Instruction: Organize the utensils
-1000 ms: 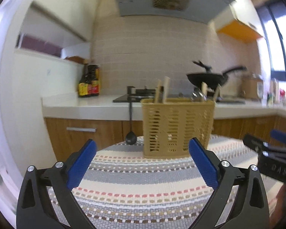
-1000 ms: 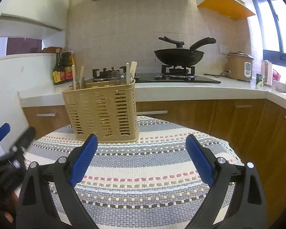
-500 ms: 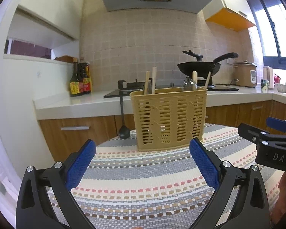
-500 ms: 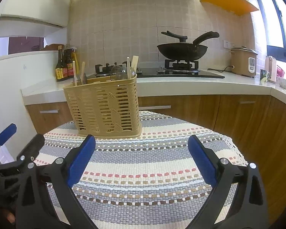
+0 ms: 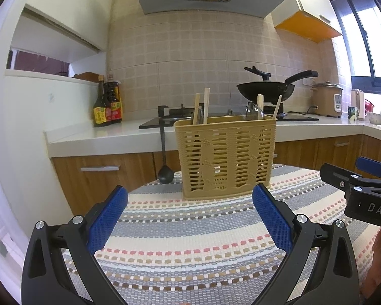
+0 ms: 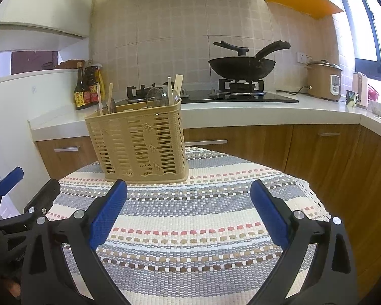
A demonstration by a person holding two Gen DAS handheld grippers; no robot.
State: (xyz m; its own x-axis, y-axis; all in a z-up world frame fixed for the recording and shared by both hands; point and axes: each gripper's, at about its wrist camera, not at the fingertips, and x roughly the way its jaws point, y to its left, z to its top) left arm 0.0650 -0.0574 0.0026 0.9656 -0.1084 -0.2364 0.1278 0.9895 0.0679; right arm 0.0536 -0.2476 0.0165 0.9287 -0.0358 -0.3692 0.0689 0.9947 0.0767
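Tan slatted basket (image 5: 226,158) standing on striped-cloth surface (image 5: 190,241), already holding utensils (image 5: 203,105); left claw (image 5: 189,219) and right claw (image 6: 188,216) hovering wide open, gripping nothing, likely task finishing.

Slatted tan plastic basket (image 5: 226,157) stands on a coarse woven striped cloth (image 5: 190,241); wooden sticks (image 5: 205,105) inside.

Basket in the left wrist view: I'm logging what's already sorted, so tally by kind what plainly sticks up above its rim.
wooden handles: 4
clear domed piece: 1
Total: 5
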